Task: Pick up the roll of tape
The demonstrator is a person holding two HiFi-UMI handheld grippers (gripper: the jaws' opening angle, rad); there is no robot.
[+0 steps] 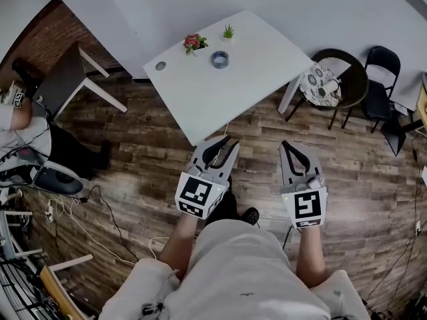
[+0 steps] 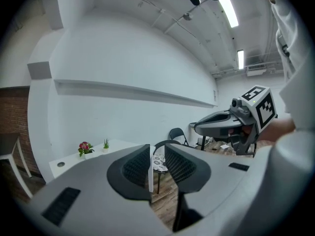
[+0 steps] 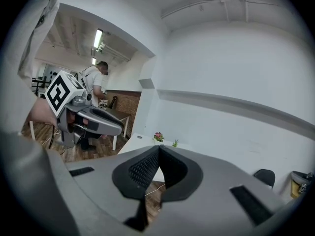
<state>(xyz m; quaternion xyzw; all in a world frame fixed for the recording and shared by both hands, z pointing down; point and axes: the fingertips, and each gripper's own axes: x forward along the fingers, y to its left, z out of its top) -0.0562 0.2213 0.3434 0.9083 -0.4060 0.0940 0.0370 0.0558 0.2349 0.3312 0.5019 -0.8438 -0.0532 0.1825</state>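
The roll of tape [image 1: 219,59], bluish-grey, lies flat on the white table [image 1: 200,105] in the head view, near the far side. Both grippers hover over the wooden floor in front of the table's near corner, well short of the tape. My left gripper [image 1: 227,143] has its jaws a little apart, and the left gripper view [image 2: 157,154] shows a narrow gap with nothing in it. My right gripper [image 1: 287,145] has its tips touching [image 3: 159,149] and holds nothing. In both gripper views the jaws hide the tape.
A pot of red flowers [image 1: 194,43] and a small green plant [image 1: 228,32] stand behind the tape. A round patterned side table [image 1: 319,85] and black chairs [image 1: 380,72] are at the right. A second table [image 1: 67,79], a person and floor cables [image 1: 100,212] are at the left.
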